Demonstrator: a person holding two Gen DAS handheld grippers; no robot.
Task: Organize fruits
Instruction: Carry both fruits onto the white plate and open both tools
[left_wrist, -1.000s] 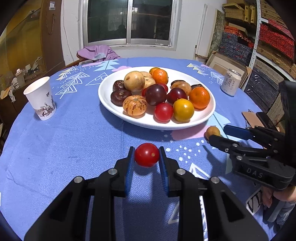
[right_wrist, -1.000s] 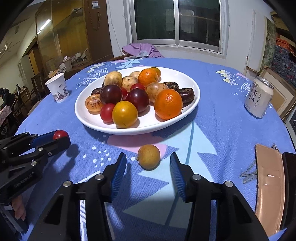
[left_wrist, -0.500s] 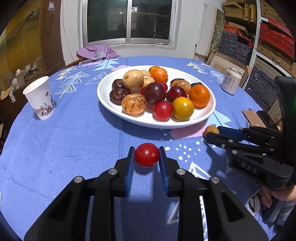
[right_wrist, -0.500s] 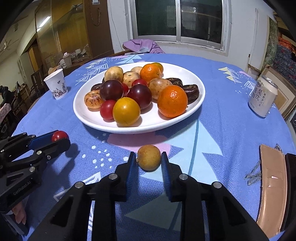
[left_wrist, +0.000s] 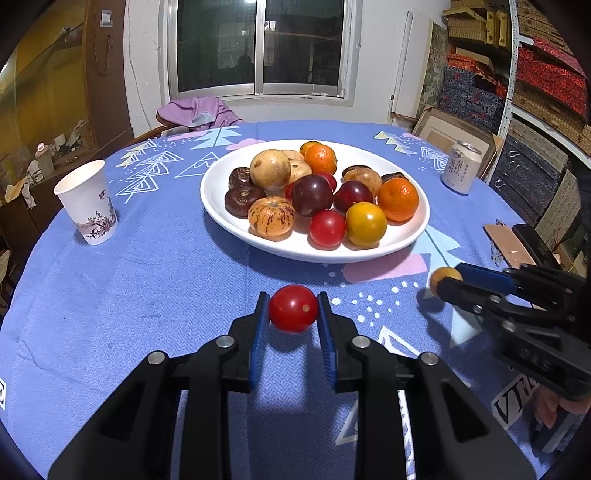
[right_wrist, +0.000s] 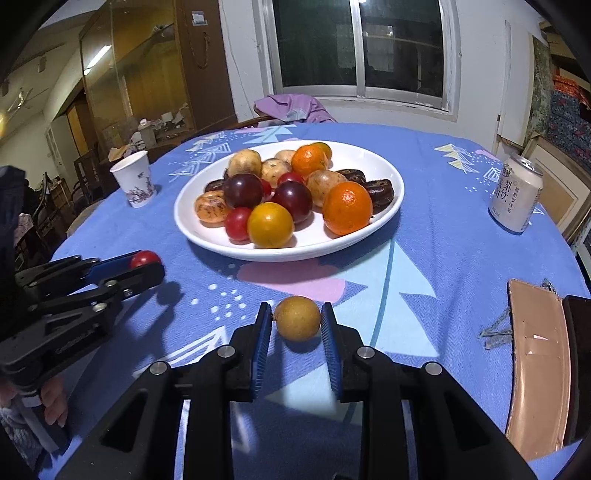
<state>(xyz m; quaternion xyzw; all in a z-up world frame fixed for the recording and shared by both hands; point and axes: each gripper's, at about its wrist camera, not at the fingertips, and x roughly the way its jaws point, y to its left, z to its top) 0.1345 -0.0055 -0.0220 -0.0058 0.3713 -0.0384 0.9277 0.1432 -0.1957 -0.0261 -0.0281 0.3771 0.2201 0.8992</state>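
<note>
Left gripper (left_wrist: 292, 309): pinched a red cherry tomato (left_wrist: 293, 308) between its blue pads, above the tablecloth (left_wrist: 147, 280).
Right gripper (right_wrist: 296, 319): clamped a brown longan (right_wrist: 297, 318), lifted off the cloth.
White plate (left_wrist: 402, 240): sat just beyond both, heaped with mixed fruits.
Paper cup (left_wrist: 88, 201): far left.
Drink can (right_wrist: 515, 194): far right.

A round red tomato (left_wrist: 293, 308) is sitting pinched between blue pads, raised above the blue cloth. A tan, speckled round fruit (right_wrist: 297, 318) is being held likewise. More fruit is lying heaped in the white plate (left_wrist: 405, 236) beyond both.
</note>
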